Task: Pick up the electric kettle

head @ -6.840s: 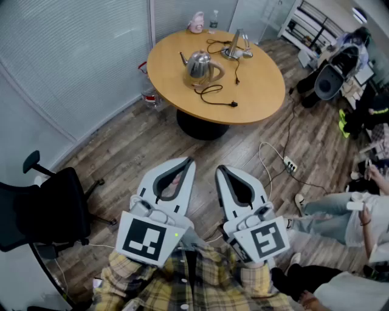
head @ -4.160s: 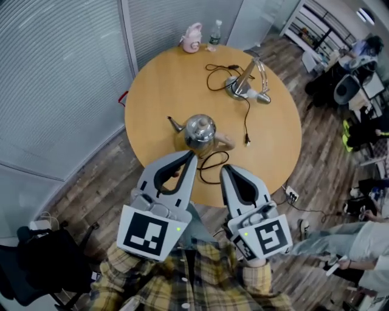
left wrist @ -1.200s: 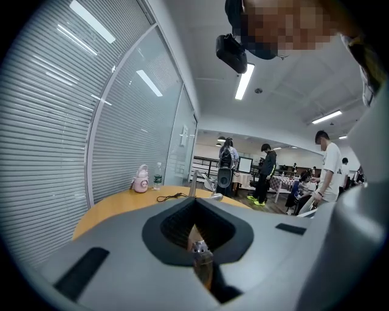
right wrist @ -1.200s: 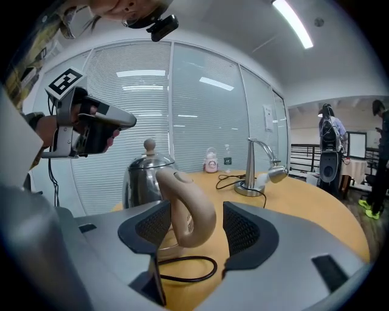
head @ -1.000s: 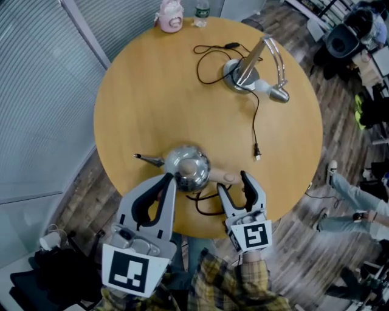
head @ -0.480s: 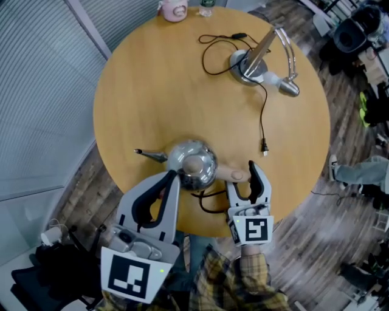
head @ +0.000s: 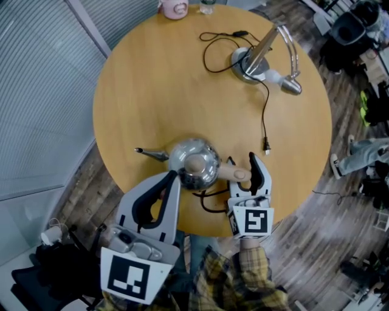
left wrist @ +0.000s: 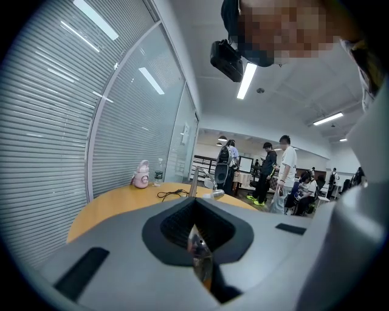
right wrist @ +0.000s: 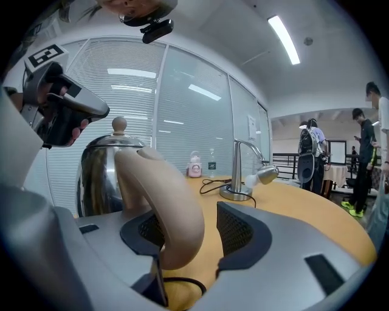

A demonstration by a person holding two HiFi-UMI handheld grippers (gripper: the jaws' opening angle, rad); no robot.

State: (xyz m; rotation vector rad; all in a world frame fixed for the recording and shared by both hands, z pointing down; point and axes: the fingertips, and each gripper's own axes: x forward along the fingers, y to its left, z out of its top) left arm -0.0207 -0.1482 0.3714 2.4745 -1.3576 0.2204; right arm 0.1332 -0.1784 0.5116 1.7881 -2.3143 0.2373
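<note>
Office room with a wood-plank floor [head: 316, 200] and a glass partition fitted with horizontal blinds [head: 36, 79]. People stand in the background [right wrist: 363, 164].

Surface: one round table [head: 152, 91] with a smooth, light wooden top.

Items on the table:
- Electric kettle [head: 193, 163], near the edge closest to the person. The body is rounded, polished steel with a mirror finish. A knobbed lid sits on top. A thin spout [head: 152, 153] points left.
- The kettle's handle [head: 234, 174] is a matte beige arch and points right.
- A black cord [head: 209, 203] loops on the table just beside the kettle base.
- Metal desk lamp [head: 258, 58] on a round base, at the far right, well apart from the kettle. Its thin black lead [head: 265, 118] ends in a loose plug.
- A small pink container [head: 174, 7] and a clear bottle [head: 206, 6] stand at the far rim.

Right gripper [head: 242, 169]: the jaws stand spread, one on either side of the handle. The handle lies against the ribbed pad on the left of the right gripper view, with a clear gap to the other pad. The handle is not clamped.

Left gripper [head: 172, 179]: the jaws are pressed together at the tips with nothing between them. It is raised just beside the kettle body, on the person's side.

Both grippers are smooth grey plastic with black ribbed pads. A plaid sleeve [head: 243, 285] shows behind them.
</note>
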